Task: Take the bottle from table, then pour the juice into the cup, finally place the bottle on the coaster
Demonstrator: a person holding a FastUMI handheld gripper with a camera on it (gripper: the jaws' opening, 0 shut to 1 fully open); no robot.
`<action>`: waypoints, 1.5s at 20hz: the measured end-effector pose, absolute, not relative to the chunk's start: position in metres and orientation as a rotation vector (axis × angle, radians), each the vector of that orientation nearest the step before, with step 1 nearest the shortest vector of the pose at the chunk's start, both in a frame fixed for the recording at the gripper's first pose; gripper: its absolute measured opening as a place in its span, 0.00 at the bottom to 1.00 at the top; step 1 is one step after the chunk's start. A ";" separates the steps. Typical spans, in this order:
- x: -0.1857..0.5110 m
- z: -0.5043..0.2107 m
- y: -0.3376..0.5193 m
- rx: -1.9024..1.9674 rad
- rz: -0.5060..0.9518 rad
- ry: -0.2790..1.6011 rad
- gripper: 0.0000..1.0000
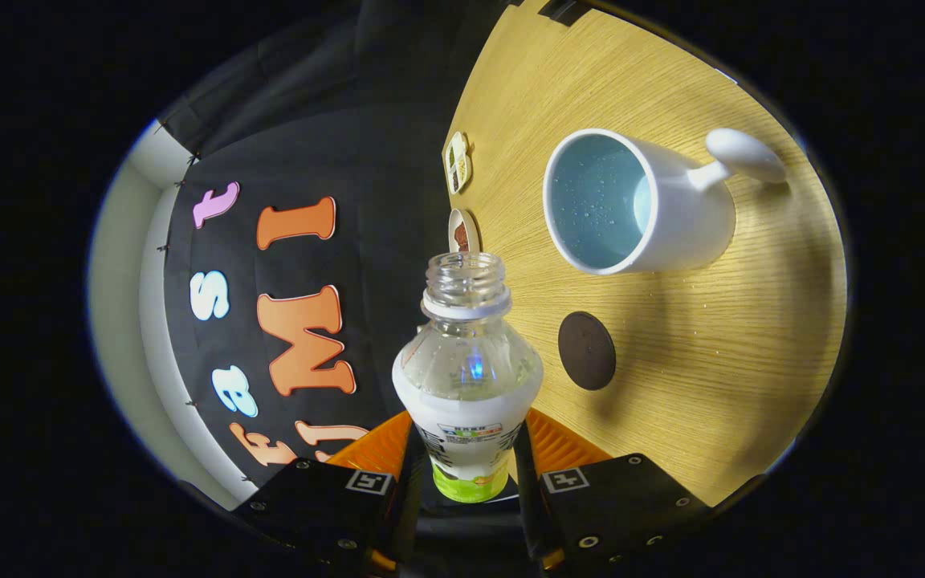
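Bottle clamped in my gripper.
Its open neck points ahead; cup and coaster lie beyond.

One bottle, uncapped, clamped between the gripper fingers. Beyond the bottle on the table — one cup, one dark round coaster, and seemingly two small discs — hard to make out.

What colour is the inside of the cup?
Pale blue inside the white cup, seen in the gripper view.
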State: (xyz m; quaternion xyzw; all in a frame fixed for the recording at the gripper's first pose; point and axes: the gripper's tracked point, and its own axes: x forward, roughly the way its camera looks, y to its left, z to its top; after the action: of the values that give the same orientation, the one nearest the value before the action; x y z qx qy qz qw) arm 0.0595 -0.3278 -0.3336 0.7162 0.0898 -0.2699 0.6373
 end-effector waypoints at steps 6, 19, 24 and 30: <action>0.062 -0.333 -0.329 1.675 -0.617 0.192 0.53; 0.070 -0.317 -0.333 1.727 -0.593 0.152 0.53; 0.072 -0.305 -0.338 1.745 -0.580 0.126 0.53; 0.072 -0.293 -0.341 1.755 -0.570 0.107 0.53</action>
State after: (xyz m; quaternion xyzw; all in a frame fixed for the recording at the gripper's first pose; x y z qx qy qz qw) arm 0.0725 -0.3406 -0.2931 0.7578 0.0462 -0.2461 0.6025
